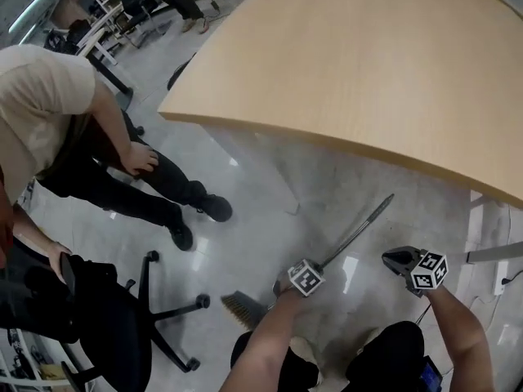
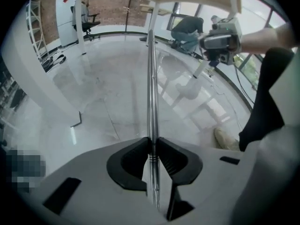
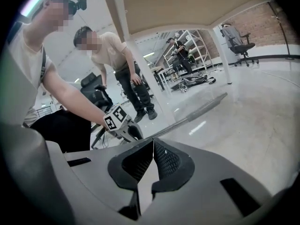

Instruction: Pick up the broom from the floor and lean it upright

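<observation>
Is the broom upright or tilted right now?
Tilted: the broom slants diagonally in the head view, handle clamped by the left gripper.

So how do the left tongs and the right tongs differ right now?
The left tongs are clamped on the broom's metal handle; the right tongs are shut with nothing between them. The left tongs grip low on the handle, near the bristles; the right tongs hang free beside the handle, touching nothing. Both carry a cube with square markers.

Left grey claw (image 2: 152, 144), angled steeply down, clamps the thin silver broom handle (image 2: 151, 88); right grey claw (image 3: 153, 144) hovers near it, jaws together, empty.
</observation>
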The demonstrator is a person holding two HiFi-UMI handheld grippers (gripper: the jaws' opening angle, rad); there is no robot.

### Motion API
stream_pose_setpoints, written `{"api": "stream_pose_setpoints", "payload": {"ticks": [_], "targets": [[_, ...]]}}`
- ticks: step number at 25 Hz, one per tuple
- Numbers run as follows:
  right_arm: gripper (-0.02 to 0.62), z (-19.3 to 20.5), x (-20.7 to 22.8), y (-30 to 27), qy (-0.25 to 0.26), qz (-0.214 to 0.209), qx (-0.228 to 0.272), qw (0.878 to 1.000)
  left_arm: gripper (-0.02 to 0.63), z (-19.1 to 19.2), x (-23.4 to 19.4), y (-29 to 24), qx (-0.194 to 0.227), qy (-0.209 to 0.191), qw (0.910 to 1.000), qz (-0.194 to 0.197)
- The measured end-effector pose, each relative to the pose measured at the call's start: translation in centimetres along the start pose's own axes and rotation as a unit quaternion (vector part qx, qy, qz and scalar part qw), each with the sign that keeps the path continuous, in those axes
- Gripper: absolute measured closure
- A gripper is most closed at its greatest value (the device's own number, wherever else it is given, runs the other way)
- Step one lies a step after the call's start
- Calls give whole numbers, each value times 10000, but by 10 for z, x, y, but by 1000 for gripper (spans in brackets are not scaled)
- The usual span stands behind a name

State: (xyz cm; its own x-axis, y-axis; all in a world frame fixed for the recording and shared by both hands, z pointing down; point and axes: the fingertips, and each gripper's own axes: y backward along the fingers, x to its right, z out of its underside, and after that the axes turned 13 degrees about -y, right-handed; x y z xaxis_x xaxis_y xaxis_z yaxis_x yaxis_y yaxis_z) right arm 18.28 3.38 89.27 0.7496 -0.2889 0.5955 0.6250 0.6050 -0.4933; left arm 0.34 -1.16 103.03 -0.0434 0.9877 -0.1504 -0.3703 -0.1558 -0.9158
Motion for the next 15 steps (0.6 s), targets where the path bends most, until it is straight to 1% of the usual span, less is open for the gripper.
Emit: {"api": "stream_pose_setpoints", "payload": {"ticks": [2,4,7,9,12,15], "targets": [[580,-1,-16,11,-222,18,110,9997,529,4,19,23,46,-278,9996,-23],[580,-5,-33,19,-410,51,222,9989,529,10,30,48,119,-515,9984,-187],[580,-3,-65,34,-494,195,206,9984,529,18,58,85,210,-918,9947,-414],[580,2,-89,45,-515,273,132,9982,531,24,76,109,233,-1064,9923,-593],[580,3,-127,64,-612,282,5,9977,531,33,86,148,312,-976,9902,-943],[580,2,-163,81,-744,211,-104,9970,531,45,89,186,366,-677,9889,-1268]]}}
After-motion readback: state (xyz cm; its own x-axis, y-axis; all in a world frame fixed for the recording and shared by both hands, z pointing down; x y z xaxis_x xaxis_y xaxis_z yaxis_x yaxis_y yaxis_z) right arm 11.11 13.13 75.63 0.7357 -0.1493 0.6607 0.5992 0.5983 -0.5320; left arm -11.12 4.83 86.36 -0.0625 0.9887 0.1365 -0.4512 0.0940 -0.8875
